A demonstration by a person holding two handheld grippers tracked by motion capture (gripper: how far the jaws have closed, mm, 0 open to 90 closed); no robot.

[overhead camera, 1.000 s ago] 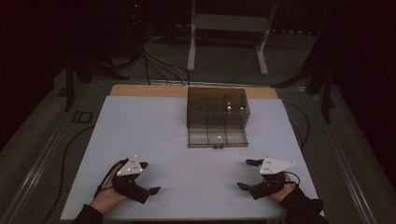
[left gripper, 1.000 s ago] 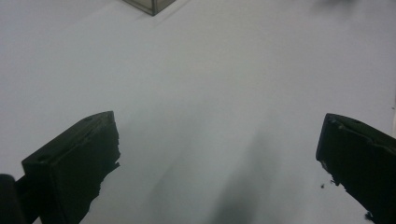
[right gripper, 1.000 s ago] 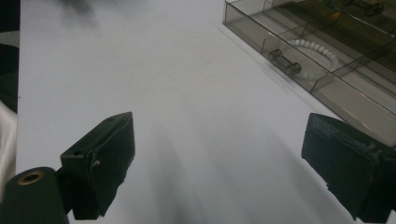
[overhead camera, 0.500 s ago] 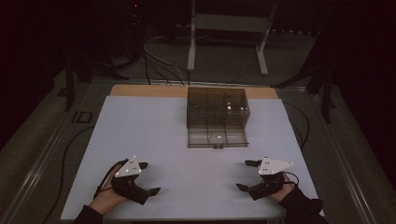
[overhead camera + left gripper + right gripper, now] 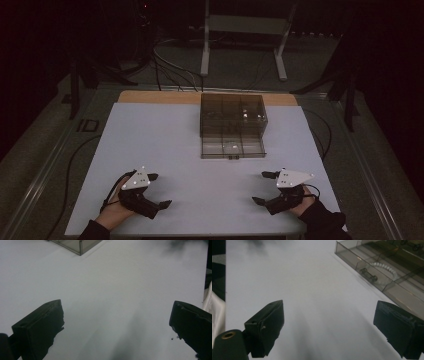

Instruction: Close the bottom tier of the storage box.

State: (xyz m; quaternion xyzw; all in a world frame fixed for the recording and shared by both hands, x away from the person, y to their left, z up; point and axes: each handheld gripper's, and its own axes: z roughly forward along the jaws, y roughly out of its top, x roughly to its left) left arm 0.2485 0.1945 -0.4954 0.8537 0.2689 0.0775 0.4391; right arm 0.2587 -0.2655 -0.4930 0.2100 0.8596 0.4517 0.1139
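Compartment box (image 5: 233,125), long axis running away, drawer end toward grippers

Smoky grey box (image 5: 233,125); white tabletop (image 5: 165,145); black fingers (image 5: 40,327).

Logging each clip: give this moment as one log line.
left tool: open, empty | right tool: open, empty | drawer box: mid-table, bottom drawer pulled out, untouched | table

Both hands low near the front edge, left gripper (image 5: 159,191) and right gripper (image 5: 263,188) each held with jaws spread wide, gripping nothing, well apart.
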